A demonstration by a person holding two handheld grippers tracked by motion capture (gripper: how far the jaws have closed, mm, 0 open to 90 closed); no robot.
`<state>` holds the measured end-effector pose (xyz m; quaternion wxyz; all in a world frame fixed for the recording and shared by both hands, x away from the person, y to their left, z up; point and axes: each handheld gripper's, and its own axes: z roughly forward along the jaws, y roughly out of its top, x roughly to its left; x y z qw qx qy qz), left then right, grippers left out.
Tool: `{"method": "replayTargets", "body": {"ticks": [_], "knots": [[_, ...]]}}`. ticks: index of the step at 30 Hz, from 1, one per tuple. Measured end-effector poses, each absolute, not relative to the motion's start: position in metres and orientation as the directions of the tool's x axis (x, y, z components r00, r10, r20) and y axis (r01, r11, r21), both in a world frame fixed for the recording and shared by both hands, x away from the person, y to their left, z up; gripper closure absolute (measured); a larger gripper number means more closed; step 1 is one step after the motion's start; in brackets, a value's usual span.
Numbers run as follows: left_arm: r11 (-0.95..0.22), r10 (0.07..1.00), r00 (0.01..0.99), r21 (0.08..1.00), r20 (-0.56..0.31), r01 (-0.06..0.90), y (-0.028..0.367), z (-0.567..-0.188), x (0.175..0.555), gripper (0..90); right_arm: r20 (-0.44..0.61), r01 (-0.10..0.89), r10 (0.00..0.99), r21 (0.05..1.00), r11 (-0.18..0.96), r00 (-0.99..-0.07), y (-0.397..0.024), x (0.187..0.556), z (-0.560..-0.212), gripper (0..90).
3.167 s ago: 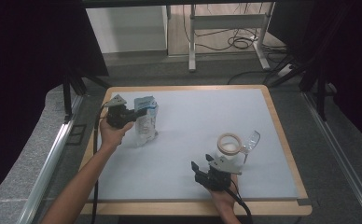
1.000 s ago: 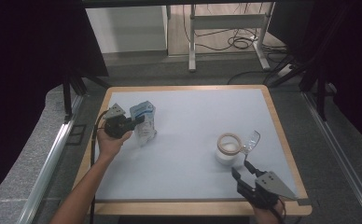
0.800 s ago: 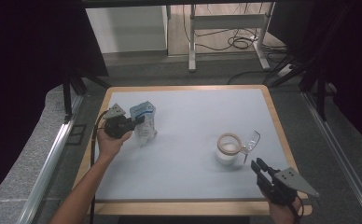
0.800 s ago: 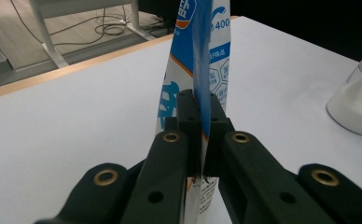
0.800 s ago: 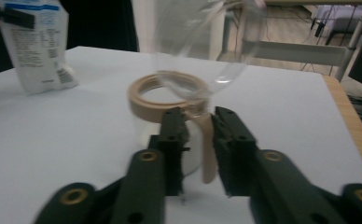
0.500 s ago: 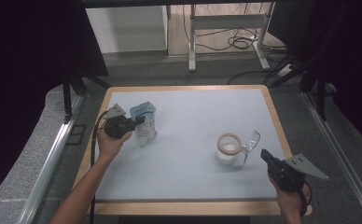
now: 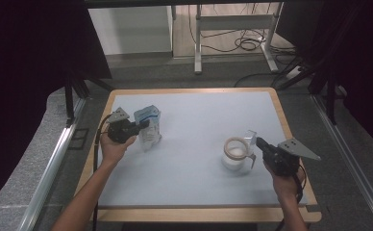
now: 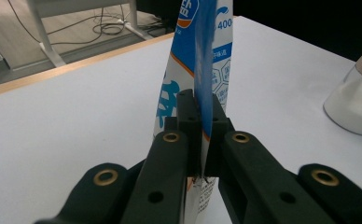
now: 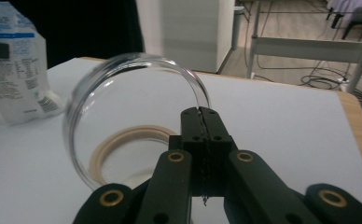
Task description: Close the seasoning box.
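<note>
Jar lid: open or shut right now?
Open. The hinged glass lid stands up off the jar, its tan-ringed mouth uncovered, white contents visible inside. The right gripper is shut at the lid's rim.

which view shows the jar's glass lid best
The right gripper view: the glass lid stands open, large and close, its rim by the shut right gripper. The high view shows it small beside the jar. The left gripper view shows the jar.
</note>
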<state>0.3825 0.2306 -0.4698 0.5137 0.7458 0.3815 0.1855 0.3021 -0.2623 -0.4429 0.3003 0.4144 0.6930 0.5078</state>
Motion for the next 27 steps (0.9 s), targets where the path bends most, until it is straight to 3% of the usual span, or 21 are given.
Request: {"method": "replayTargets", "body": {"ticks": [10,27], "knots": [[-0.181,0.758,0.642,0.908,-0.117,0.378,0.229,-0.470,0.382,89.9,-0.040,0.319,0.806,0.906,0.278,-0.591,-0.216,0.324,-0.449,90.0],[-0.174,0.758,0.640,0.908,-0.124,0.382,0.230,-0.471,0.383,89.9,-0.016,0.311,0.810,0.918,0.244,-0.587,-0.228,0.321,-0.443,87.5]]}}
